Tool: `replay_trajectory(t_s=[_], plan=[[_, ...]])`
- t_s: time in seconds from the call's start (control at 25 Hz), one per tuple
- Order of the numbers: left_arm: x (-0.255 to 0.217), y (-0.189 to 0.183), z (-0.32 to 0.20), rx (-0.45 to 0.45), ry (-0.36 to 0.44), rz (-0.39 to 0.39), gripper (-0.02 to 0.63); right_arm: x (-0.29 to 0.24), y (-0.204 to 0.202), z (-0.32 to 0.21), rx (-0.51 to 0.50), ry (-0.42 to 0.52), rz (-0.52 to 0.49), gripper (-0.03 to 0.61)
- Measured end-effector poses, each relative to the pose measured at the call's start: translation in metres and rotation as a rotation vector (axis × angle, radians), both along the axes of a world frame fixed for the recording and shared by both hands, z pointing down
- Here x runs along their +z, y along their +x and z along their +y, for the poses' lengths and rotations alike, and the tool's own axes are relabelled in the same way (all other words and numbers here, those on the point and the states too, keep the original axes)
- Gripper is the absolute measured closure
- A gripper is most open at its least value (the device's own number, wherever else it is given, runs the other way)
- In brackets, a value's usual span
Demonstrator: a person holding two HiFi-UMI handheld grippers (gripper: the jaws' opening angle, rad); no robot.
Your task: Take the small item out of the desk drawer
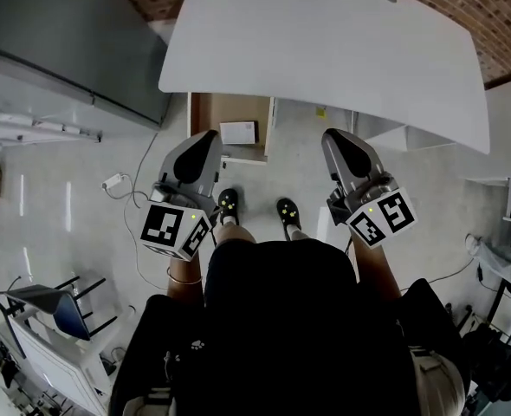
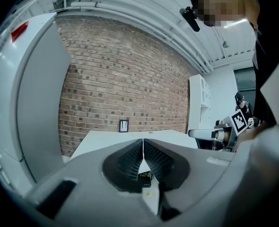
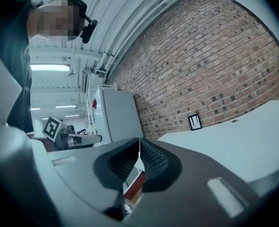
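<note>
L tongs (image 1: pixel 209 139) closed together, nothing btw them, just before the open brown wooden drawer (image 1: pixel 205 118) under the white worktop (image 1: pixel 325 50). Small white flat box (image 1: pixel 238 133) lies inside the drawer. R tongs (image 1: pixel 335 137) also closed, empty, to drawer's right.

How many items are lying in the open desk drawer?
1: a small white box toward the right of the drawer, nearer the person. The desktop covers the drawer's back, so more may be hidden.

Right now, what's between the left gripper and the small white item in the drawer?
Head view: only bare drawer floor separates the left gripper from the small white item.
</note>
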State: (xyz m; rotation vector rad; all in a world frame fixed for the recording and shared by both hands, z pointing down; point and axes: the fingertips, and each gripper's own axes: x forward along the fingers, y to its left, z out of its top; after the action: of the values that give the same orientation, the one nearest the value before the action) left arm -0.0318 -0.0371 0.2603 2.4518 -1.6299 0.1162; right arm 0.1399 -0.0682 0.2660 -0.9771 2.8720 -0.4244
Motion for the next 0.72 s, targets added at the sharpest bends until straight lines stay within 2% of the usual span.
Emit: replay_trajectory(t_s=[0.2, 0.48, 0.72], plan=[[0.007, -0.028, -0.003, 0.025, -0.009, -0.004, 0.612, 0.003, -0.027, 0.003, 0.022, -0.004, 0.015, 0.574], [0.028, -0.064, -0.01, 0.086, -0.043, -0.072, 0.612, 0.009, -0.068, 0.003, 0.055, -0.017, 0.054, 0.574], [0.055, -0.095, -0.019, 0.142, -0.086, -0.06, 0.607, 0.025, -0.1, 0.0, 0.105, -0.032, 0.089, 0.574]])
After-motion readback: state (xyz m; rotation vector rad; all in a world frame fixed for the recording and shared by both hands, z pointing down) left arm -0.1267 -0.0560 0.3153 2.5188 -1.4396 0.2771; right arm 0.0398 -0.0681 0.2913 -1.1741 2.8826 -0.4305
